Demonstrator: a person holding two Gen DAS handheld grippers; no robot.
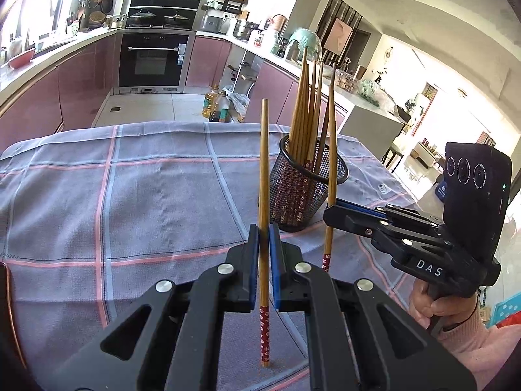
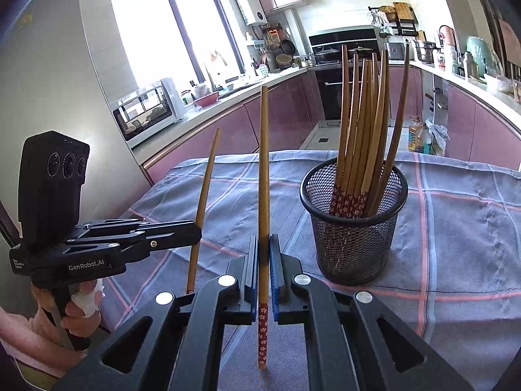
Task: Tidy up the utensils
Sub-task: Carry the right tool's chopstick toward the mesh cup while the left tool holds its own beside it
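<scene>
My left tongs (image 1: 264,260) grip one chopstick (image 1: 263,195) upright, patterned end down. My right tongs (image 2: 263,267) clamp a second chopstick (image 2: 263,195) the same way. Mesh holder (image 2: 354,224) full of chopsticks stands ahead-right of the right tongs, on the checked cloth (image 2: 456,228) covering the surface.

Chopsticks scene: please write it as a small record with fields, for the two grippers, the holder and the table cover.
left gripper: shut on left chopstick, held upright, patterned red end down
right gripper: shut on right chopstick, held upright, patterned red end down
mesh holder: black, stands on the cloth, holds a bundle of chopsticks with red ends down
cloth: grey-blue with pink checks, covers the table
done: neither held chopstick is in the holder yet
</scene>
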